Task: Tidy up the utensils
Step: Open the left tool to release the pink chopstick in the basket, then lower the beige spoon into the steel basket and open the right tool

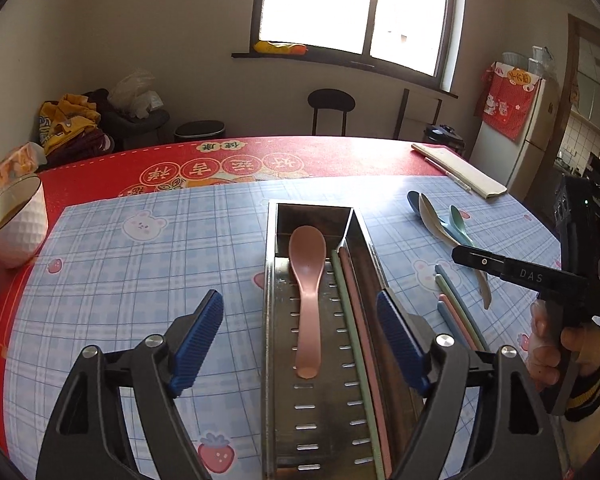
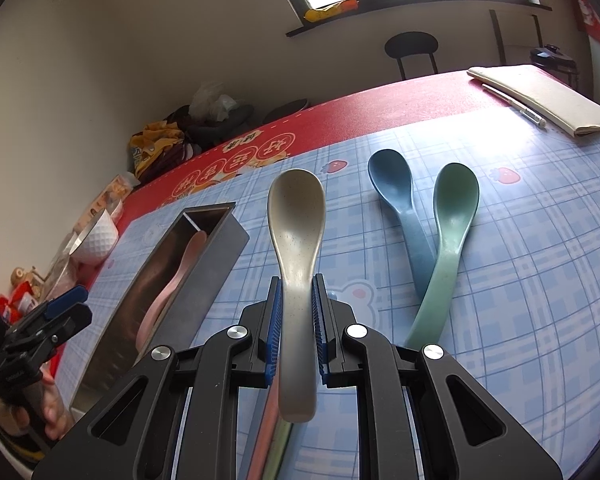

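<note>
The metal utensil tray [image 1: 271,320] is the landmark here: a long steel box with a slotted floor and a divider that splits it into a wide compartment and a narrow one. In the wide compartment lies a pink spoon [image 1: 307,300], bowl toward the far end. Against the divider, on the wide side as far as I can tell, lie a green chopstick [image 1: 354,344] and a pink chopstick [image 1: 366,344].

The beige spoon [image 2: 296,232] is held to the right of the tray, above the tablecloth, its handle clamped between the closed blue pads of the right gripper [image 2: 296,304], bowl pointing away. Further right of the tray, a blue spoon [image 2: 396,192] and a green spoon [image 2: 452,216] lie on the checked cloth [image 2: 520,260] with their handles crossing. In the left wrist view more loose chopsticks [image 1: 456,308] rest on the cloth just right of the tray.

The left gripper [image 1: 300,340] hovers over the near part of the tray with its fingers spread wide, holding nothing.

As a judgement, the sorting is under way but not near done: one spoon and one pair of chopsticks are in, the beige spoon is in hand, and two spoons plus the loose chopsticks are left. A white bowl [image 1: 16,228] stands well left of the tray, and a folded cloth [image 2: 540,100] lies at the far right
</note>
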A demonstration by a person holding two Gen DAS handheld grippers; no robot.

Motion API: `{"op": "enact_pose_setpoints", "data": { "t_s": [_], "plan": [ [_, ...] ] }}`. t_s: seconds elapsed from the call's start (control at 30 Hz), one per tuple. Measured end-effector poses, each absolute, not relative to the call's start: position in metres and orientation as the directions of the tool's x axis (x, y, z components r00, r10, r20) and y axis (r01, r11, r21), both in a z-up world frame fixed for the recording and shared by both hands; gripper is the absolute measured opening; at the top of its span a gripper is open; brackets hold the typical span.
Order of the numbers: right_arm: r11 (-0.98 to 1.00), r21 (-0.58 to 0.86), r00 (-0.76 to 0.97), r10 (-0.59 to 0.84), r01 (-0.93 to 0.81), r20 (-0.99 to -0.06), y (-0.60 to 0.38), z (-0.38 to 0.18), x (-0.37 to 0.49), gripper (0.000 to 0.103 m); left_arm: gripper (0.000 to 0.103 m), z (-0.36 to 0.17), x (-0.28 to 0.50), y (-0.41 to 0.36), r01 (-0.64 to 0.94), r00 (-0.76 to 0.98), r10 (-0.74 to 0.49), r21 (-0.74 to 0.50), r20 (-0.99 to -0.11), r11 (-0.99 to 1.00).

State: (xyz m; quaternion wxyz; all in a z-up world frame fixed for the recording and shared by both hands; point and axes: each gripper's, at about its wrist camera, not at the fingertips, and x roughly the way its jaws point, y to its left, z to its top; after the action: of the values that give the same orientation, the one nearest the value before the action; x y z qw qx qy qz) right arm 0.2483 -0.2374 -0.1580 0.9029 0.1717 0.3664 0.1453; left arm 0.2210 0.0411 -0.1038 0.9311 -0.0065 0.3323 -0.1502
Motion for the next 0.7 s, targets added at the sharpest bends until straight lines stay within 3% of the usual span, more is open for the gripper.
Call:
{"op": "enact_pose_setpoints", "data": {
  "t_s": [0.07, 0.17, 0.3, 0.47, 0.7],
  "plan": [
    [0.907, 0.405, 0.683, 0.368, -0.114, -0.631, -0.236, -0.159, 0.251, 0.015, 0.090, -0.105, 0.220, 0.053, 0.274, 0.735, -0.300, -0.139, -0.608, 0.952],
    [0.923, 0.375, 0.675, 0.327, -0.080, -0.661, -0.234, -0.159, 0.252, 0.015, 0.097, -0.103, 0.216, 0.060, 0.242, 0.776, -0.239, -0.074, -0.584, 0.967],
    [0.947, 0.317, 0.652, 0.272, -0.052, -0.707, -0.222, -0.154, 0.254, 0.015, 0.097, -0.100, 0.215, 0.076, 0.239, 0.772, -0.270, -0.132, -0.575, 0.962],
    [0.940, 0.337, 0.629, 0.298, -0.061, -0.718, -0.203, -0.135, 0.252, 0.015, 0.097, -0.095, 0.211, 0.083, 0.192, 0.815, -0.208, -0.087, -0.541, 0.978],
    [0.927, 0.369, 0.567, 0.338, -0.064, -0.751, -0.160, -0.119, 0.256, 0.015, 0.097, -0.092, 0.211, 0.100, 0.181, 0.815, -0.248, -0.176, -0.523, 0.967]
  ]
}}
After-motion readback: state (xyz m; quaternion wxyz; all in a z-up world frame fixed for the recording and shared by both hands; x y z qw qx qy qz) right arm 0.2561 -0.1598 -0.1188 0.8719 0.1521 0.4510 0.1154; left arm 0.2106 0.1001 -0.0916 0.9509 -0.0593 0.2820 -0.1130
